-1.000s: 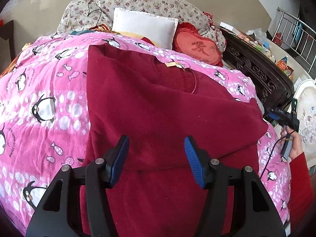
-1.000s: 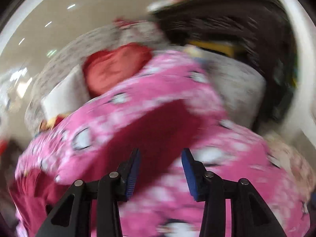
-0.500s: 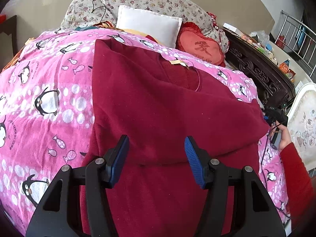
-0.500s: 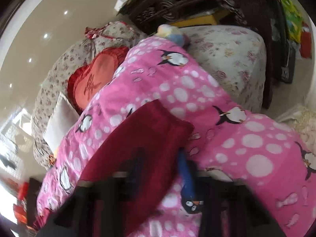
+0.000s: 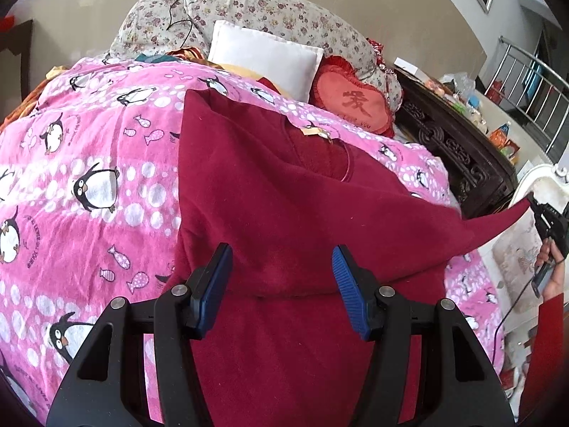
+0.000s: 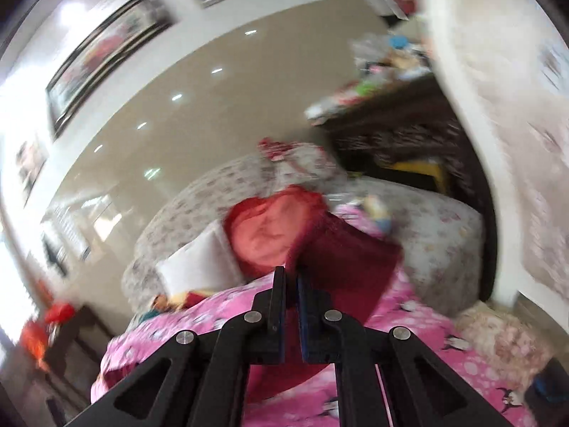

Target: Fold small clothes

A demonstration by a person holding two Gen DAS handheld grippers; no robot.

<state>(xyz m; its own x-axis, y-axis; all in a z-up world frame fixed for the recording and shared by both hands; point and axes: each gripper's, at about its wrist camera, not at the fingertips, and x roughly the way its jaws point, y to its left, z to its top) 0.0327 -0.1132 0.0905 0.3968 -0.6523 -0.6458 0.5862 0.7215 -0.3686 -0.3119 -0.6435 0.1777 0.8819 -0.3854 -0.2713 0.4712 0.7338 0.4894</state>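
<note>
A dark red sweater (image 5: 284, 206) lies on the pink penguin bedspread (image 5: 89, 178), collar and tag toward the pillows. My left gripper (image 5: 281, 281) is open and empty, hovering over the sweater's lower body. My right gripper (image 6: 291, 284) is shut on the sweater's right sleeve (image 6: 341, 259) and holds it lifted off the bed. In the left wrist view the sleeve end (image 5: 498, 224) stretches out to the right gripper (image 5: 533, 206) at the far right edge.
A white pillow (image 5: 263, 57), a red heart cushion (image 5: 352, 103) and a floral bolster (image 5: 270, 10) lie at the bed's head. A dark carved wooden cabinet (image 5: 451, 146) stands right of the bed. A white chair (image 5: 533, 235) is beside it.
My right gripper closed on the sleeve end and pulled it up and out to the right, off the bed. My left gripper stayed open over the sweater, drifting slightly.
</note>
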